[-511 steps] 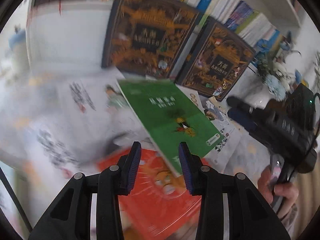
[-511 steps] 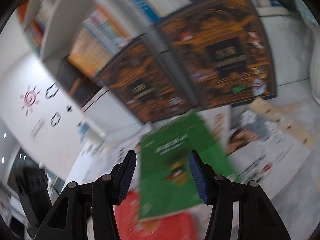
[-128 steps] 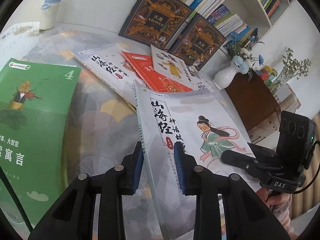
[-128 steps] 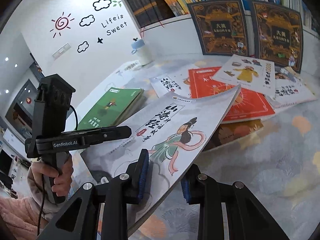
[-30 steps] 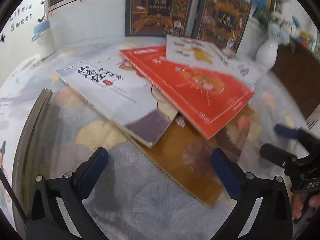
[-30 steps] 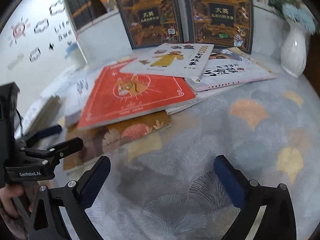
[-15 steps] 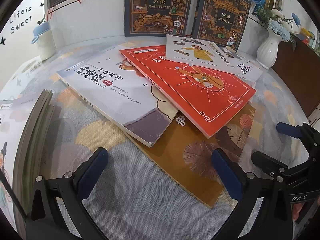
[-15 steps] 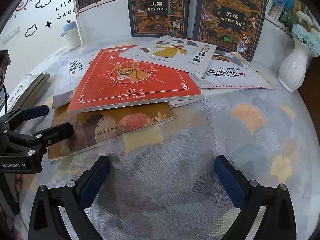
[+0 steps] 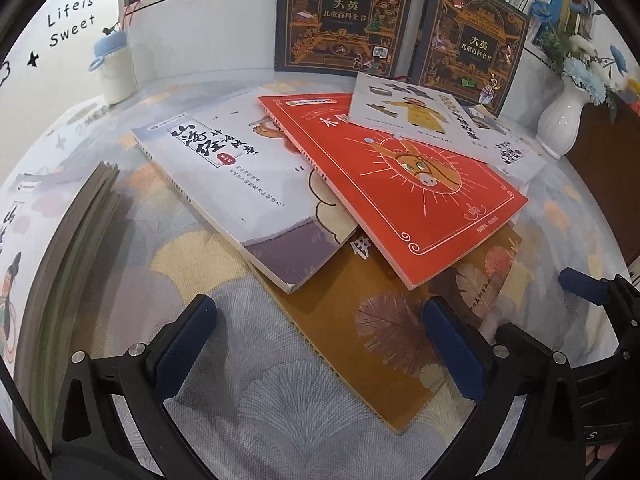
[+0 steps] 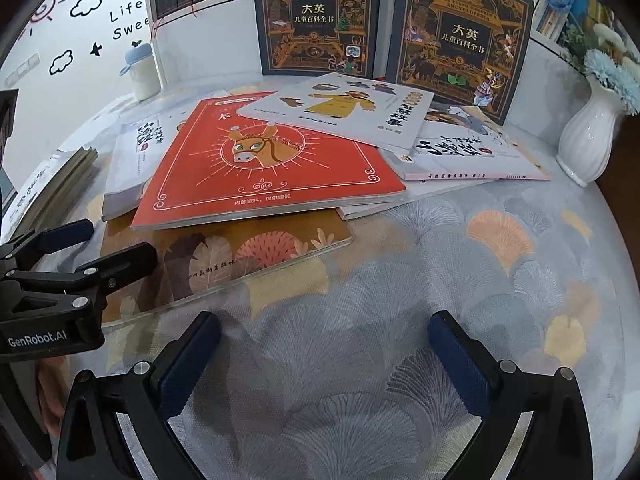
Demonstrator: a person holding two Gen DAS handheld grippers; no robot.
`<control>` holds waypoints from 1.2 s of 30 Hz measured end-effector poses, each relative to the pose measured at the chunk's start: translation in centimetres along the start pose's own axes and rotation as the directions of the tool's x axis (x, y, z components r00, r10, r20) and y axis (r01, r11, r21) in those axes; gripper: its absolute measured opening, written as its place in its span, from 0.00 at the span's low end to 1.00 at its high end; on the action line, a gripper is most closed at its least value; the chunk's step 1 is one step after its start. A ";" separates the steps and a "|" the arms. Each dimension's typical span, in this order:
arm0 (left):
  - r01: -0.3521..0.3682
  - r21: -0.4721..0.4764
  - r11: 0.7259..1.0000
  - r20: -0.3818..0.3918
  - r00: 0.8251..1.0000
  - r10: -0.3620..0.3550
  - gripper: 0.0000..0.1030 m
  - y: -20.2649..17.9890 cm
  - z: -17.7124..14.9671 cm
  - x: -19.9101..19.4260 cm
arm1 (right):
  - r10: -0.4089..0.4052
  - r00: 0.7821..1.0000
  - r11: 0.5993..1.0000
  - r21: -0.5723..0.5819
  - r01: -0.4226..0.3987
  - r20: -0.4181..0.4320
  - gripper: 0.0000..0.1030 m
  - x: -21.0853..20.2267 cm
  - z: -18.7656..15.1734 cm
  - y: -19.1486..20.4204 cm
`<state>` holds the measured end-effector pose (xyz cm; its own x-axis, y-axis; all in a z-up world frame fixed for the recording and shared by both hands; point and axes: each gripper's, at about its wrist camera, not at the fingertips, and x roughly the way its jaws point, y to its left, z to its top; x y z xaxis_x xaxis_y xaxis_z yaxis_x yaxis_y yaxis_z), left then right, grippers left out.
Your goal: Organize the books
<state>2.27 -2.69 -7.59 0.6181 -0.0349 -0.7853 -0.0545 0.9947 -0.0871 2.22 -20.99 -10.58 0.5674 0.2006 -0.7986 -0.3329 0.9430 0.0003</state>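
A loose pile of books lies on the patterned table. A red donkey-cover book (image 9: 404, 184) (image 10: 264, 164) lies on a brown leaf-cover book (image 9: 384, 336) (image 10: 224, 260). A white calligraphy-title book (image 9: 240, 184) lies left of the red one. A neat stack (image 9: 52, 264) (image 10: 48, 184) sits at the far left. My left gripper (image 9: 320, 344) is open and empty over the brown book's near corner. My right gripper (image 10: 324, 360) is open and empty over bare table, in front of the brown book. The left gripper also shows in the right wrist view (image 10: 92, 248).
Two dark encyclopedia volumes (image 9: 340, 20) (image 9: 468, 44) lean against the shelf at the back. A white vase with blue flowers (image 10: 592, 136) stands at the right. A white bottle with a blue cap (image 9: 114, 68) stands at the back left. More white books (image 10: 344, 108) top the pile.
Both grippers, earlier shut on the white illustrated book, are open and empty. That book now tops the left stack. Over the last second both edged closer to the pile.
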 end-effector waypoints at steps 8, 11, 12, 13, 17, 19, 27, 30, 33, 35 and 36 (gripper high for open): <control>-0.003 -0.010 1.000 -0.002 1.000 0.002 1.00 -0.2 0.0 0.1 | 0.159 0.986 0.982 0.097 -0.163 0.047 1.00 -0.5 0.1 -2.3; -0.002 -0.010 1.000 -0.002 1.000 0.002 1.00 -0.2 -0.1 0.1 | 0.196 0.976 0.965 0.159 -0.209 0.091 1.00 -0.6 0.1 -3.1; -0.003 -0.010 1.000 -0.001 1.000 0.003 1.00 -0.2 -0.1 0.1 | 0.196 0.976 0.965 0.158 -0.209 0.093 1.00 -0.6 0.2 -3.1; -0.003 -0.010 1.000 -0.001 1.000 0.003 1.00 -0.2 -0.1 0.1 | 0.193 0.977 0.966 0.155 -0.206 0.094 1.00 -0.6 0.2 -3.0; -0.006 -0.009 1.000 0.001 1.000 0.006 1.00 -0.2 0.0 0.1 | 0.149 0.986 0.980 0.125 -0.157 0.071 1.00 -0.4 0.4 -2.1; -0.005 -0.009 1.000 0.002 1.000 0.005 1.00 -0.2 0.0 0.1 | 0.113 0.992 0.989 0.089 -0.117 0.049 1.00 -0.2 0.4 -1.6; -0.004 -0.010 1.000 0.002 1.000 0.004 1.00 -0.2 0.0 0.1 | 0.186 0.981 0.979 0.074 -0.189 0.054 1.00 -0.5 0.0 -2.7; -0.003 -0.011 1.000 0.002 1.000 0.003 1.00 -0.2 0.0 0.1 | 0.194 0.980 0.980 0.046 -0.196 0.047 1.00 -0.6 -0.1 -2.5; 0.009 0.028 1.000 -0.013 1.000 -0.008 1.00 -0.2 0.0 0.1 | 0.227 0.971 0.970 0.071 -0.232 0.070 0.98 -1.0 0.0 -3.1; -0.016 0.047 0.999 -0.030 0.999 0.018 0.97 0.2 0.4 -0.3 | 0.259 0.963 0.963 0.058 -0.263 0.072 0.89 -1.4 0.4 -3.2; -0.038 0.043 0.998 -0.021 0.999 0.039 0.94 0.5 0.7 -0.7 | 0.273 0.959 0.960 0.049 -0.277 0.077 0.87 -1.6 0.6 -3.2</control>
<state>2.35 -2.12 -6.63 0.5989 0.0015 -0.8008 -0.0441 0.9985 -0.0311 2.84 -24.21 -8.91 0.5113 0.4700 -0.7195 -0.4399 0.8623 0.2507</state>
